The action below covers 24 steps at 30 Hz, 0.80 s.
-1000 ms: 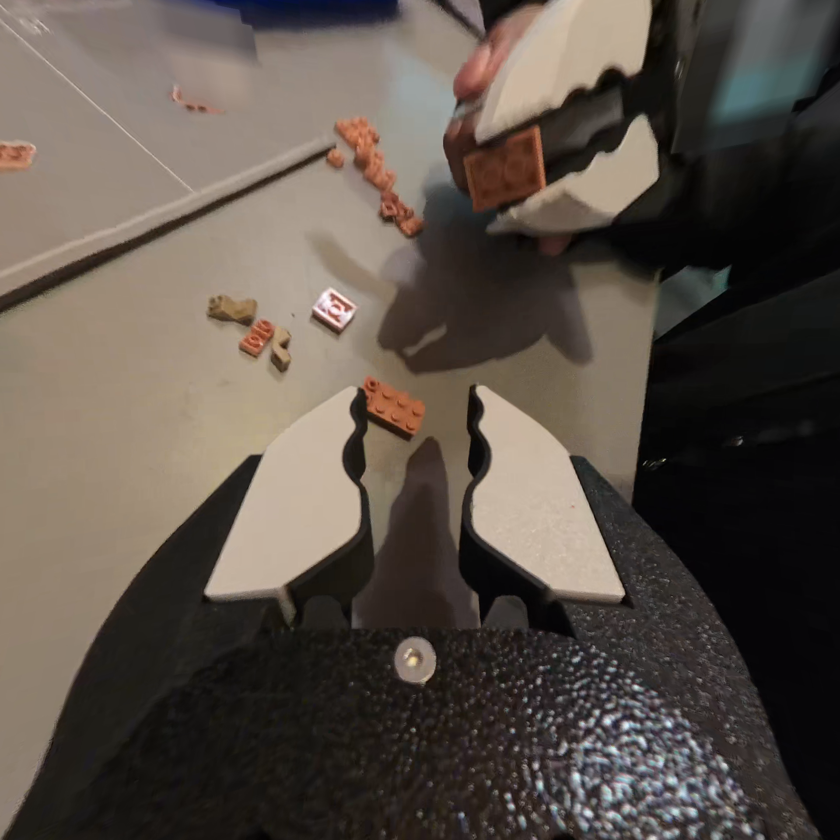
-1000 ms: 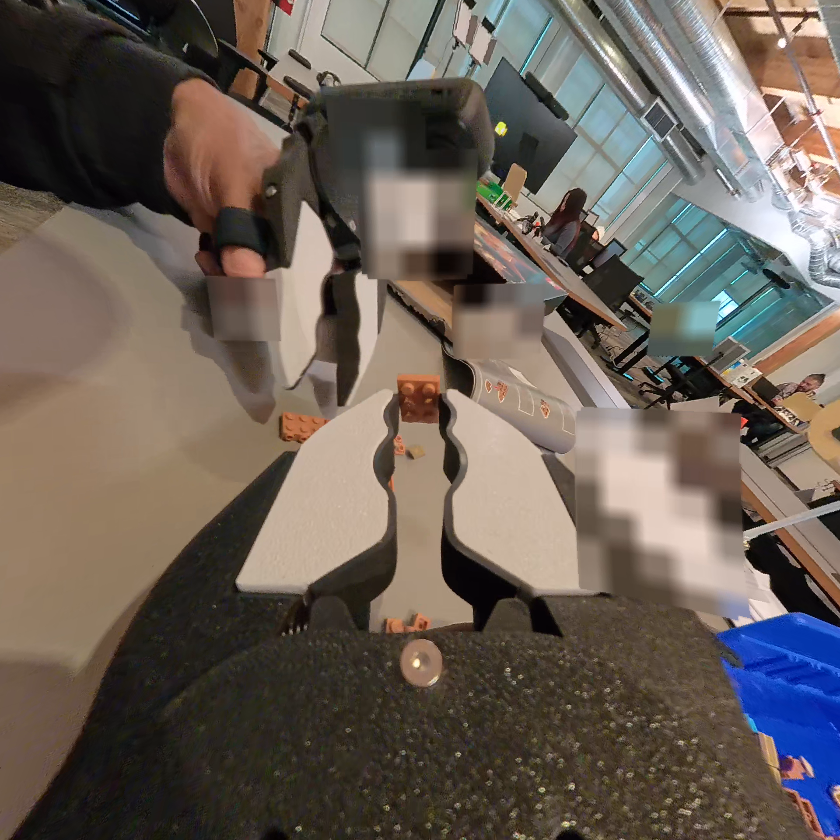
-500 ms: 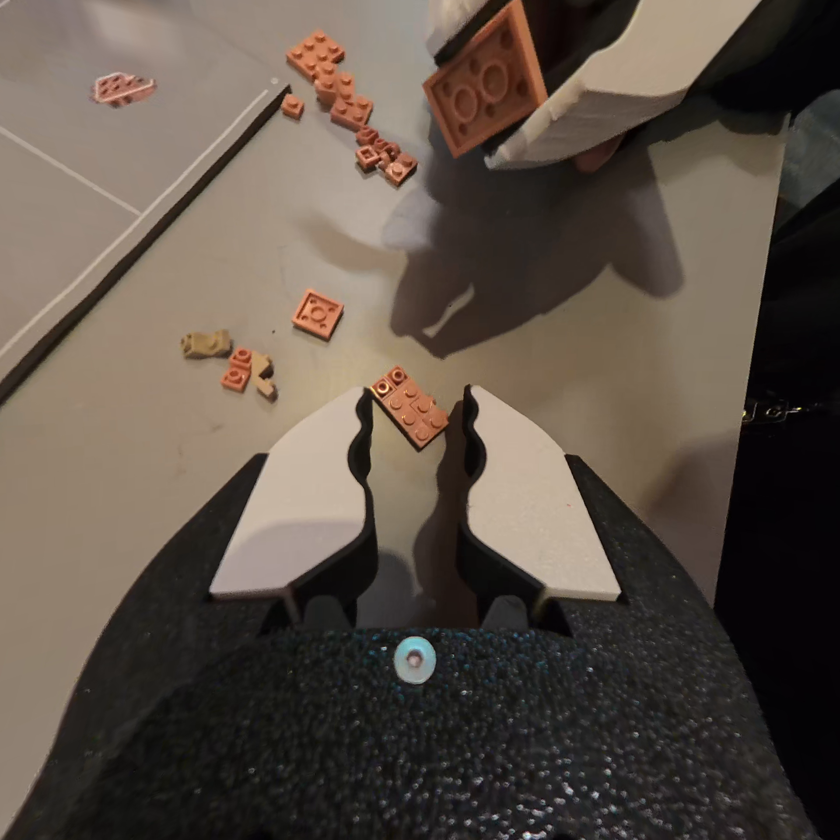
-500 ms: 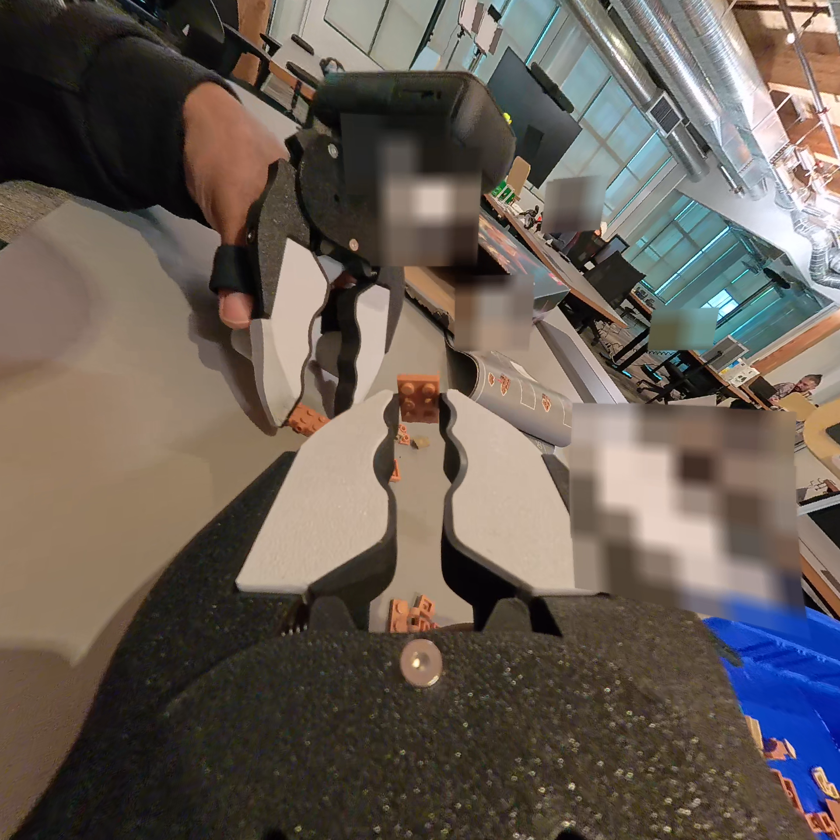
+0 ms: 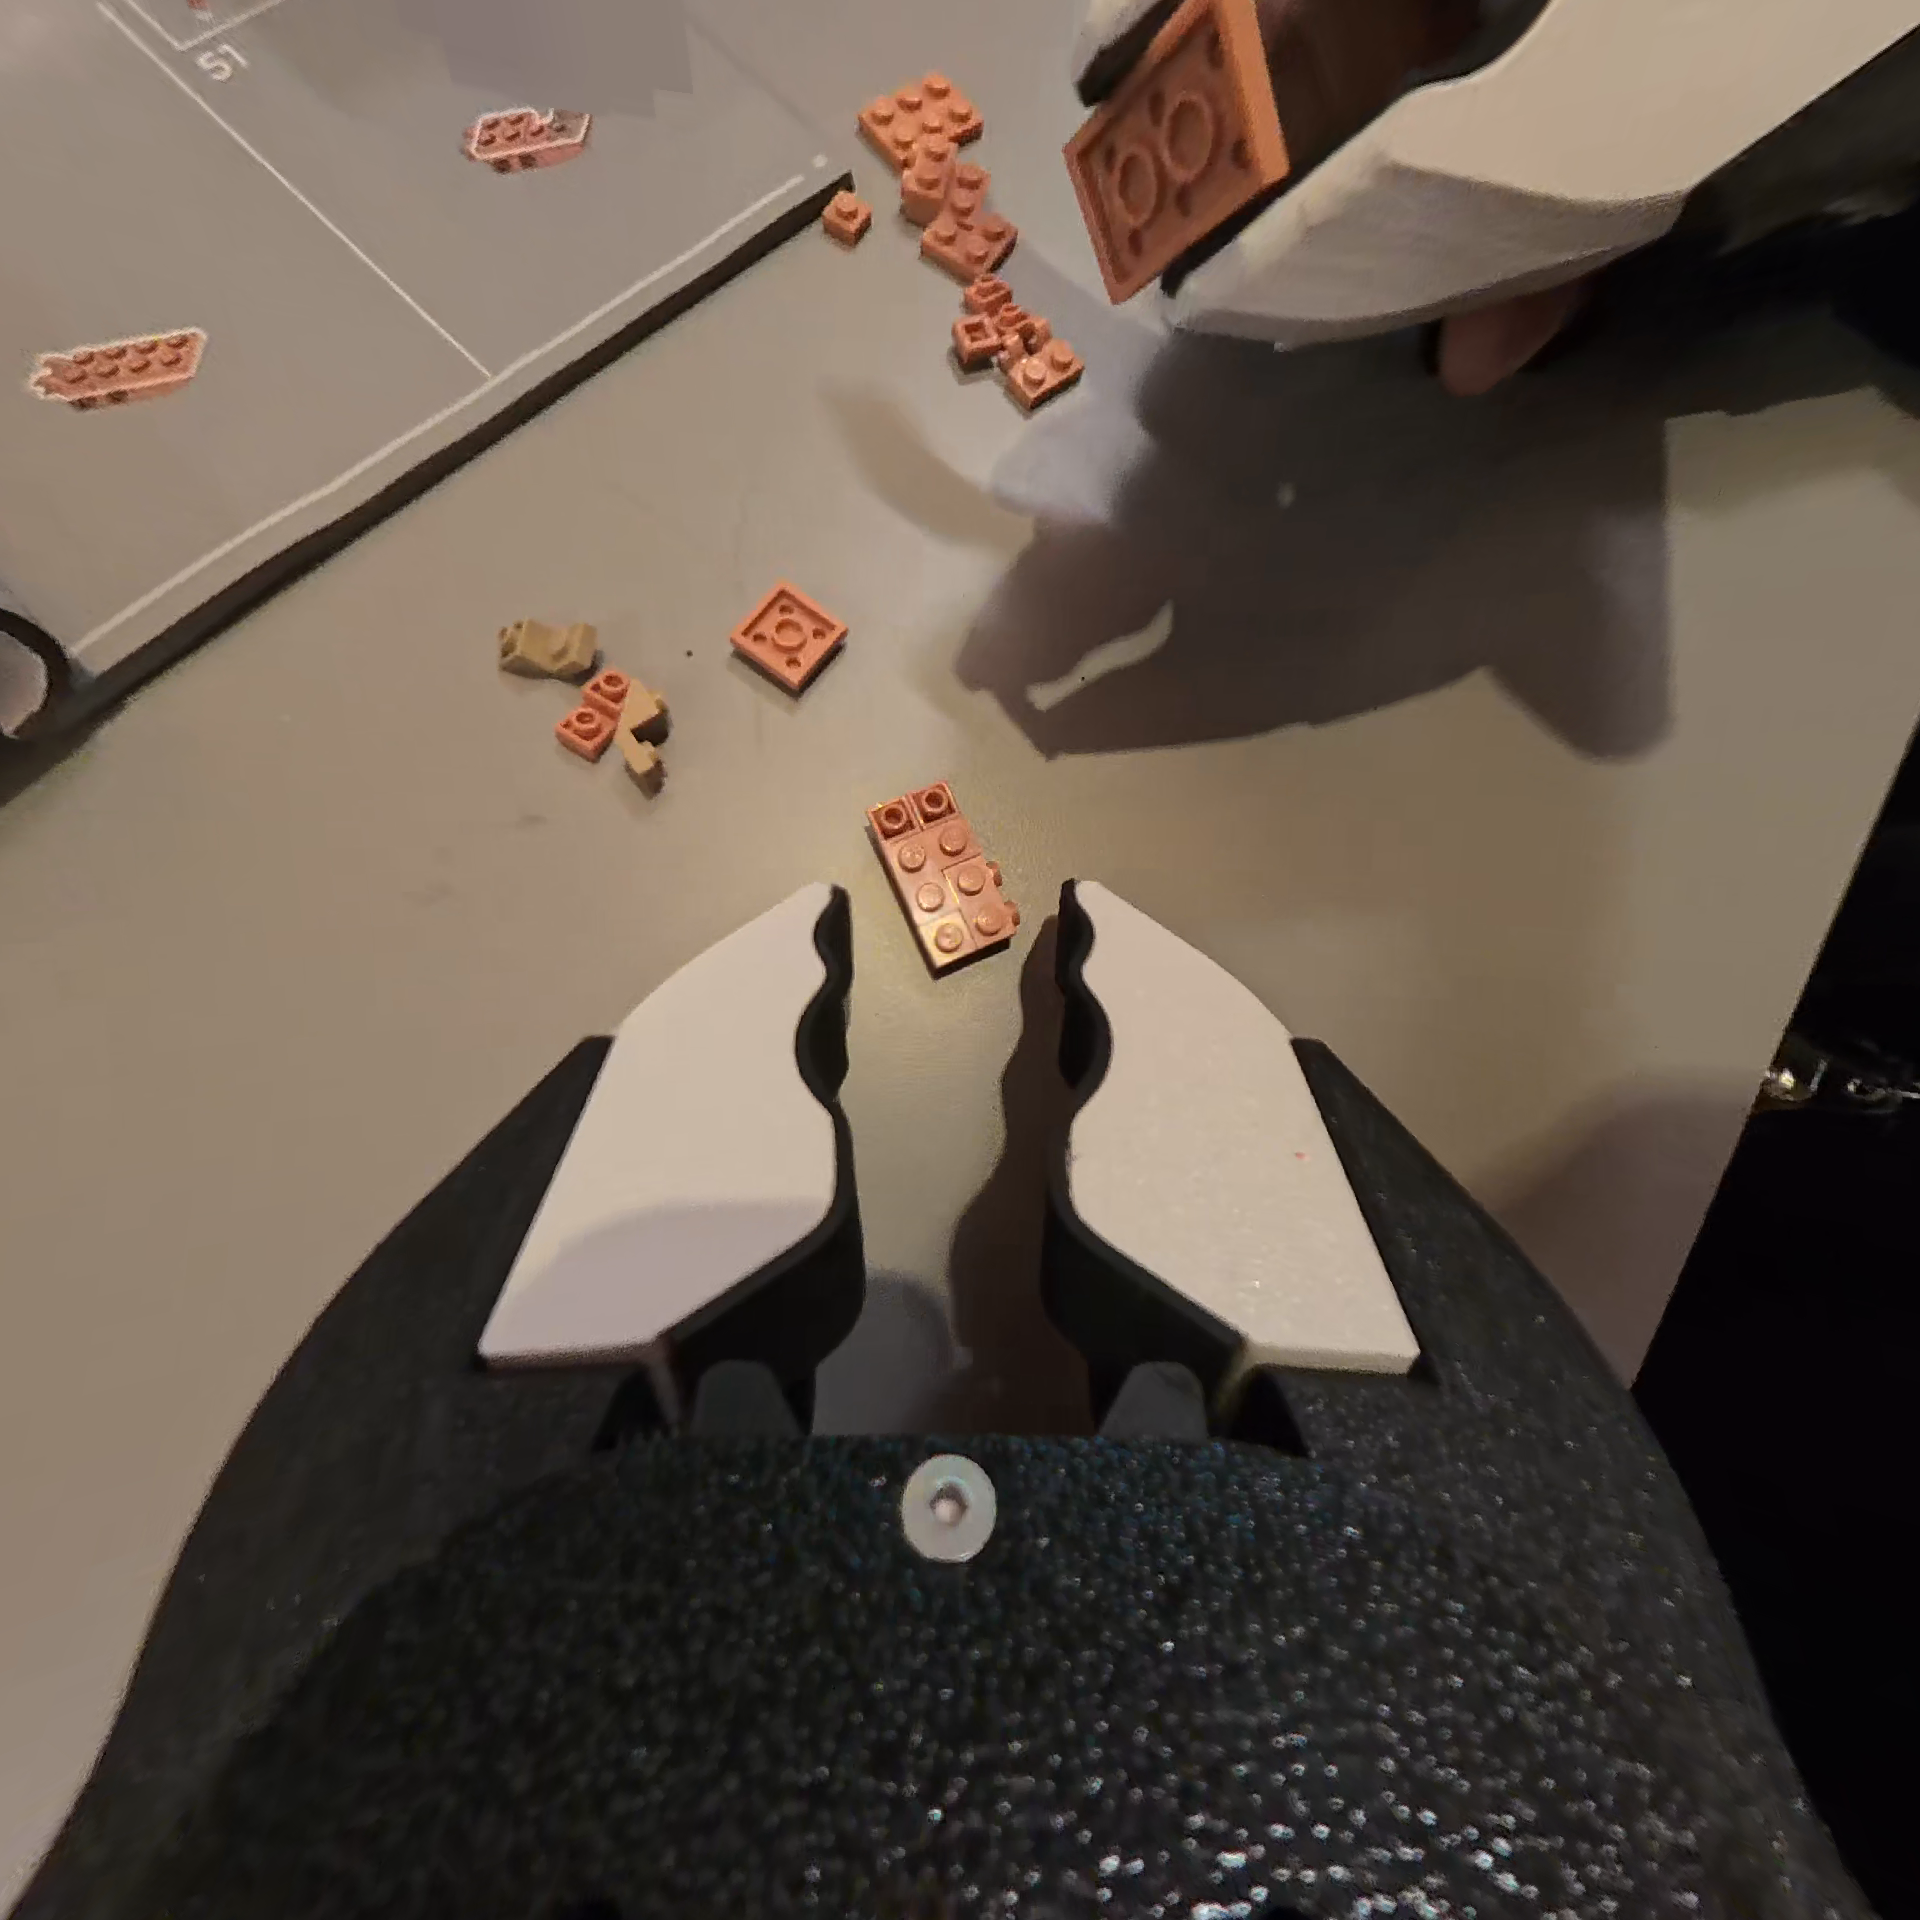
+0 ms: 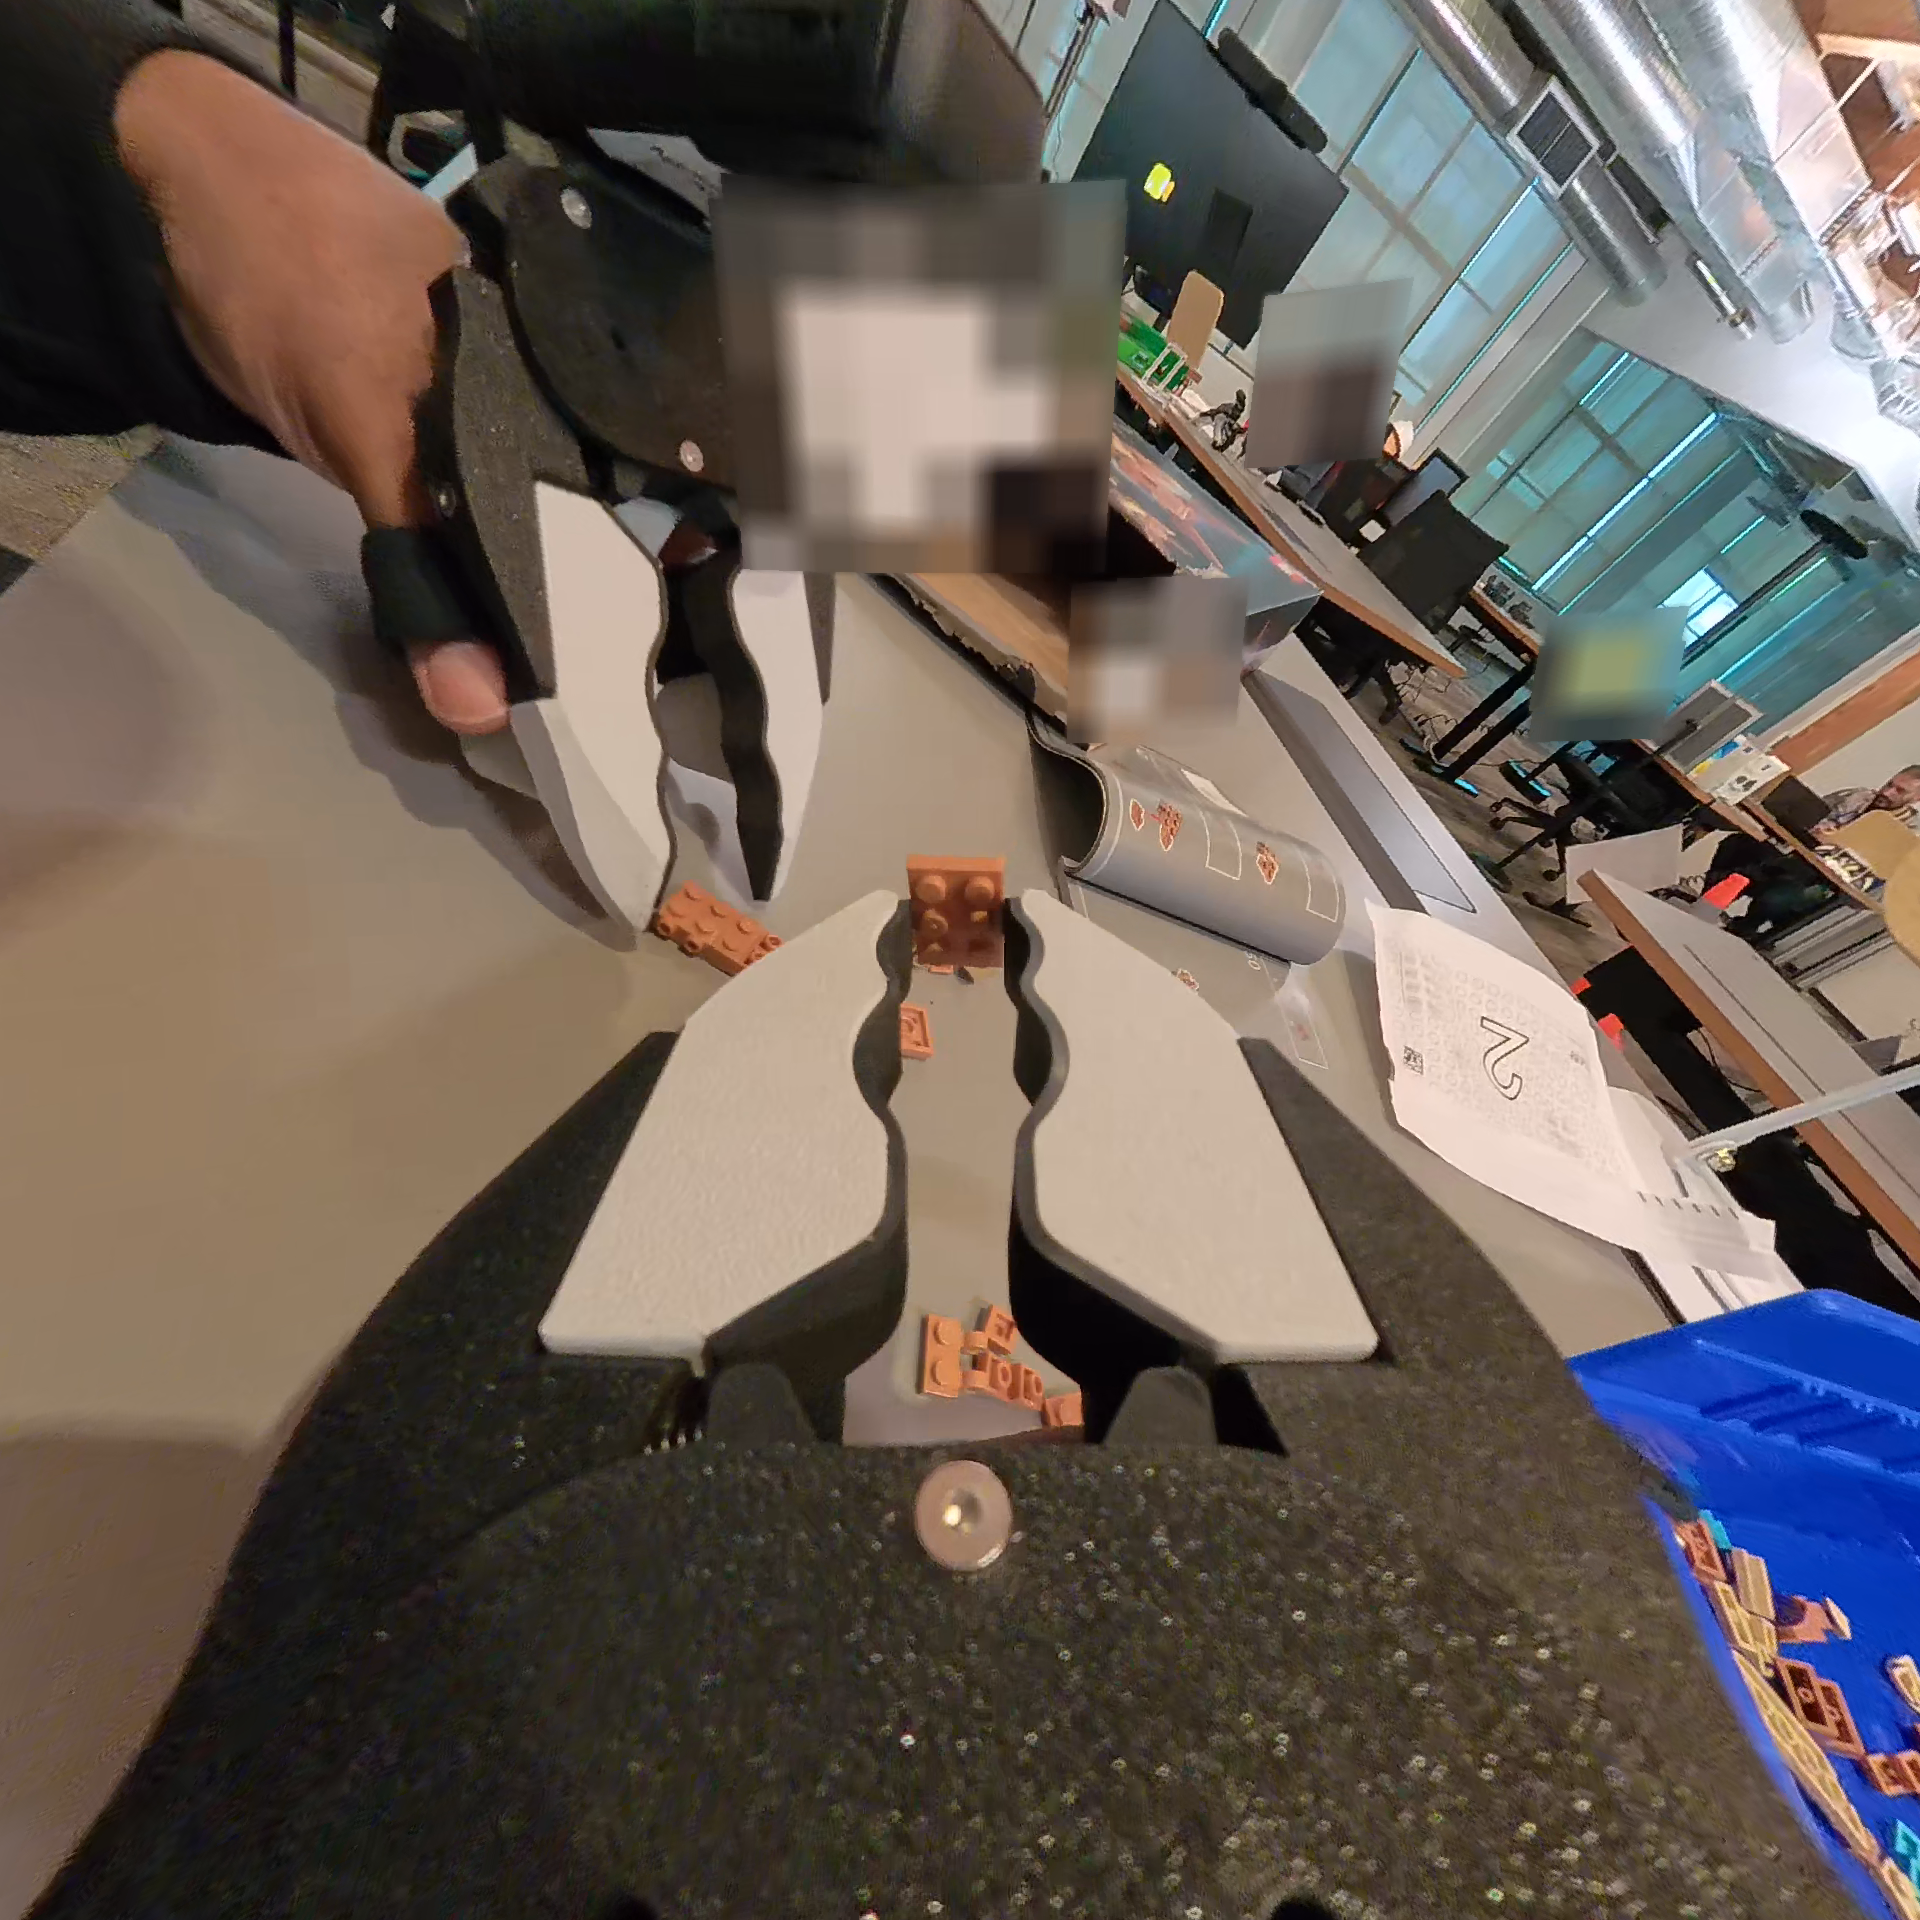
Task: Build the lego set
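Left gripper (image 5: 951, 909) spread over a brick assembly; right gripper (image 6: 956, 914) pinching a plate.

The fingers of the left gripper are held apart above the grey desk (image 5: 312, 987), and a small terracotta brick assembly (image 5: 943, 878) is seen lying flat on the desk just beyond the fingertips, touched by neither pad. A terracotta studded plate (image 6: 956, 909) is pinched upright between the right gripper's fingers, clear of the desk. A loose square plate (image 5: 788, 636), tan pieces (image 5: 545, 649) and a far brick cluster (image 5: 956, 208) are scattered beyond. A grey printed mat (image 5: 260, 312) is laid far left; a blue bin (image 6: 1787, 1475) is placed at the near right.
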Each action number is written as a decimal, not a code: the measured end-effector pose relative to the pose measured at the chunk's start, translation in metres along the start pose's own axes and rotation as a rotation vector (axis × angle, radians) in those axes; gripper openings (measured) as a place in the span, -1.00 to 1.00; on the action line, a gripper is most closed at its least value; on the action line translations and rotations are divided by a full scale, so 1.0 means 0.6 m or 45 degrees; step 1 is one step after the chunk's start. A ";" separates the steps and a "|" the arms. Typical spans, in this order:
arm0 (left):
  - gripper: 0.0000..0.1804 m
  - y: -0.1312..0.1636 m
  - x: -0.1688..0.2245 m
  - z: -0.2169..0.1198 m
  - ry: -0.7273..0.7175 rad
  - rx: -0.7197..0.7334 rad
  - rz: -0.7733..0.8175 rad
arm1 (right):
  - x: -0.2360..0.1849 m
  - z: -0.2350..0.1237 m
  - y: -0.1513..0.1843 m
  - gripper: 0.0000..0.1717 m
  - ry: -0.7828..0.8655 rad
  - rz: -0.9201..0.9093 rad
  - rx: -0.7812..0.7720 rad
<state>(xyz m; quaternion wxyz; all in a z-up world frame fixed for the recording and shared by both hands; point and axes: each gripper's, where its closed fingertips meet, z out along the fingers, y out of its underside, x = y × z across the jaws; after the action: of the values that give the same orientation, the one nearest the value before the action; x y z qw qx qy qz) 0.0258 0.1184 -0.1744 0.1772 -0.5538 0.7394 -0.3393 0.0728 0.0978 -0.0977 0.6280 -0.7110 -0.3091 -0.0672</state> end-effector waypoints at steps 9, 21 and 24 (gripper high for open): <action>-0.78 0.002 -0.003 0.008 -0.061 -0.017 0.074 | -0.006 -0.001 0.006 -0.81 -0.015 -0.001 -0.064; -0.79 -0.004 0.013 0.016 0.213 -0.046 0.322 | -0.088 0.035 0.046 -0.81 -0.406 -0.001 -0.409; -0.79 -0.003 0.018 0.016 0.252 -0.050 0.341 | -0.098 0.041 0.058 -0.81 -0.466 -0.005 -0.507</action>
<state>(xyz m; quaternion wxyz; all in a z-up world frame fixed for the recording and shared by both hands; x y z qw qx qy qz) 0.0295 0.1053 -0.1786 0.1364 -0.4176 0.8268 -0.3512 0.0369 0.0992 -0.1608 0.4095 -0.8202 -0.3995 0.0019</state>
